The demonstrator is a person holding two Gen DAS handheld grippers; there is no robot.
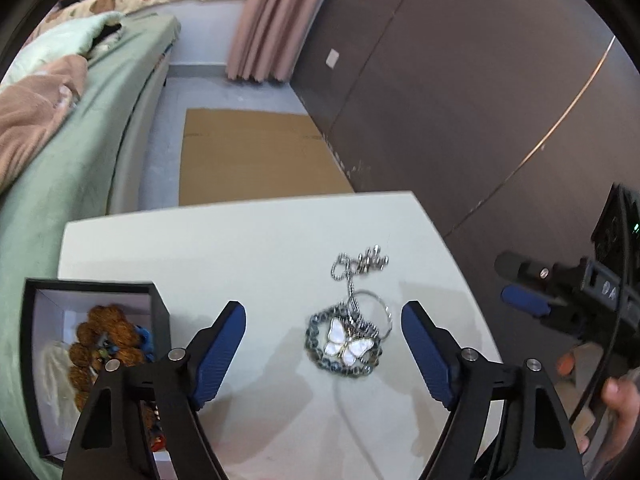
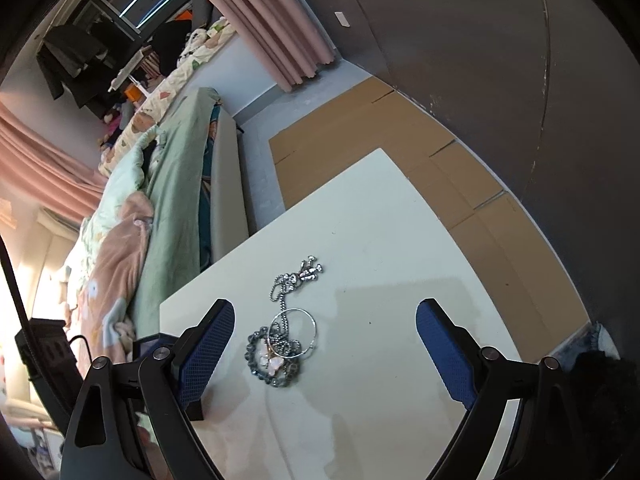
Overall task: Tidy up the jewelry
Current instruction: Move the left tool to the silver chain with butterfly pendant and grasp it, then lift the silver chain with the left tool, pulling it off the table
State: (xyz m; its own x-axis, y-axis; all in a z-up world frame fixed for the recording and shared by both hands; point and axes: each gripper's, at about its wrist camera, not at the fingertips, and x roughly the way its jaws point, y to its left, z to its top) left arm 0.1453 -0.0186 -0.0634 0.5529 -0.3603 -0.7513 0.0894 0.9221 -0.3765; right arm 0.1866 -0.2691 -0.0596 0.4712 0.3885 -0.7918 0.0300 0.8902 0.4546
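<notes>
A tangle of jewelry lies mid-table: a white butterfly pendant (image 1: 347, 345) on a grey bead bracelet (image 1: 316, 354), a thin silver hoop (image 1: 380, 308) and a silver ball chain (image 1: 360, 265). My left gripper (image 1: 324, 312) is open, its blue pads on either side of the pile and clear of it. At the table's left edge a black box (image 1: 88, 285) with a white lining holds a brown bead bracelet (image 1: 104, 340). In the right wrist view the same pile (image 2: 280, 350) lies just left of centre between the wide-open fingers of my right gripper (image 2: 326, 308), untouched.
The white table (image 1: 240, 248) stands beside a bed with green sheets (image 1: 80, 168). Flat cardboard (image 1: 248, 156) covers the floor beyond it. A dark panelled wall (image 1: 460, 100) and pink curtain (image 1: 272, 20) close the right and far sides. A hand (image 1: 618, 398) holds the right gripper's handle.
</notes>
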